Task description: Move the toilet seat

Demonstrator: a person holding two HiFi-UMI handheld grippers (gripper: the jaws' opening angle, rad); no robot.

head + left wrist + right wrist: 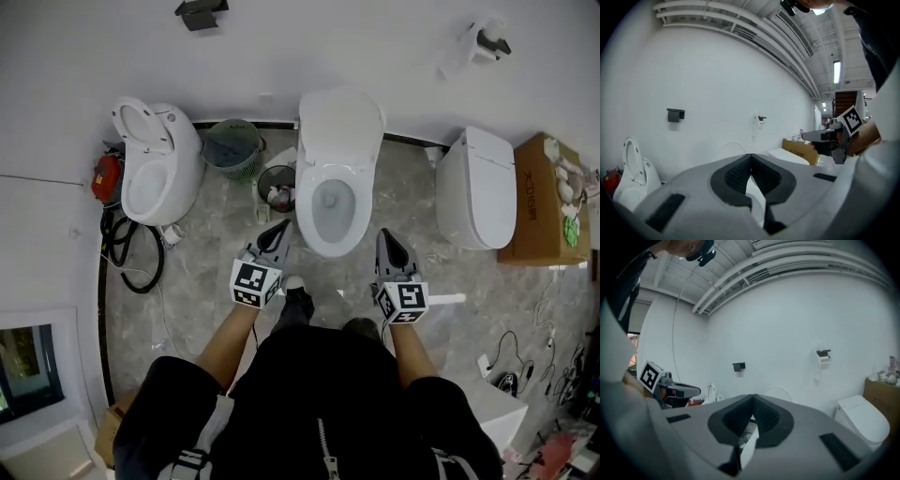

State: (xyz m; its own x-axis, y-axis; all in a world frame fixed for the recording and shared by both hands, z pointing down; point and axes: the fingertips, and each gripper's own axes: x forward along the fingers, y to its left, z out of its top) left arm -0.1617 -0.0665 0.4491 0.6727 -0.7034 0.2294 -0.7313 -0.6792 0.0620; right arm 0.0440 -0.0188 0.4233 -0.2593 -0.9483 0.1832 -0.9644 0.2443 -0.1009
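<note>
A person is standing in front of the white oval toilet [323, 173] in the middle of three. Its wide white plastic lid [342, 127] is standing up against the wall. The white ring-shaped toilet seat [362, 208] looks like it is lying flat on the bowl, but that is hard to tell from above.

The grey left gripper [280, 230] is pointing at the bowl's left front, near it and not touching. The grey right gripper [385, 236] is doing the same at the right front. Both pairs of jaws are pressing together with nothing between them.

Here is what could be going wrong soon. With jaws squeezed together like this, neither gripper is ready to grab the seat. Pushing it with closed tips may be making it slip off, and then it may be dropping back and banging on the bowl. Lifting from one side only may be twisting the seat on its hinge. The small round dark bin [277, 186] is sitting just beside the bowl on the left, so a wide swing of the left gripper may be knocking it over.
</note>
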